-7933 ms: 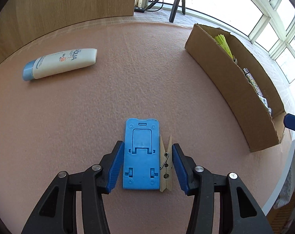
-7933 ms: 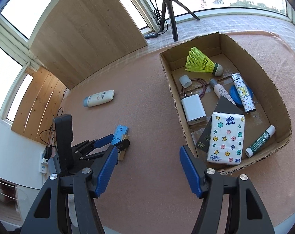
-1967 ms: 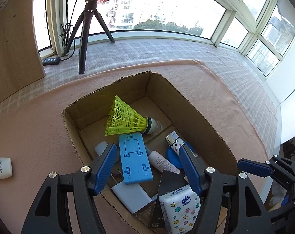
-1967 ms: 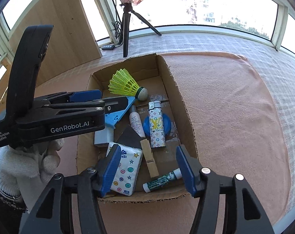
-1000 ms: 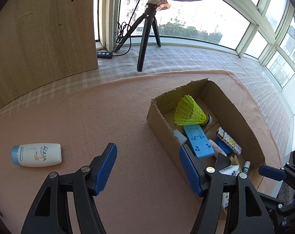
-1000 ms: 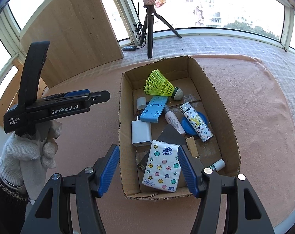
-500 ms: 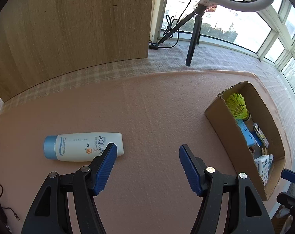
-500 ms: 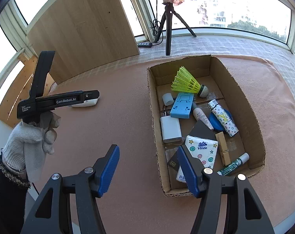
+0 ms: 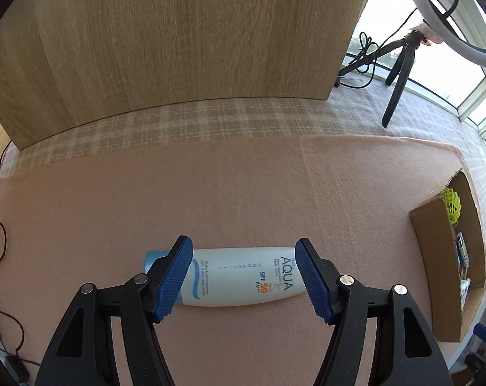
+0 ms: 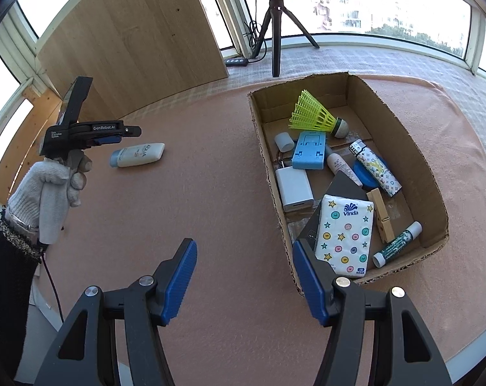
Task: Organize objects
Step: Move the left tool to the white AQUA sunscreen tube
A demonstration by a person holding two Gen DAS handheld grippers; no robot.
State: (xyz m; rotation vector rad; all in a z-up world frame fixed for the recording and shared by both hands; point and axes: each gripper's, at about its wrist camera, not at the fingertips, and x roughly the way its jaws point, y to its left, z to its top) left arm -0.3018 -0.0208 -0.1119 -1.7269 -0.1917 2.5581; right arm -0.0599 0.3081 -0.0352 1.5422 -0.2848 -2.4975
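White with a pale blue cap, the tube (image 9: pixel 243 276) marked AQUA lies on its side on the pink mat (image 9: pixel 243 193), cap toward the left of the left wrist view, well apart from the box (image 10: pixel 436 199). Left gripper (image 9: pixel 244 278): jaws wide, poised above the tube with one blue pad over each end; no pad presses on it. In the right wrist view the same gripper (image 10: pixel 121 135) hangs just beside the tube (image 10: pixel 138 155), borne by a gloved hand (image 10: pixel 50 189) with a dark sleeve. Right gripper (image 10: pixel 244 281): jaws wide and empty, over bare mat just beside the box's near corner. The cardboard box holds a yellow shuttlecock (image 10: pixel 317 117), a blue stand (image 10: pixel 309 149), a white charger (image 10: pixel 294 188), a tissue pack (image 10: pixel 346 233), a clothespin (image 10: pixel 381 214) and a green stick (image 10: pixel 397 244). Beyond the mat: a wooden panel (image 9: pixel 178 41) and a tripod (image 10: pixel 276 29).
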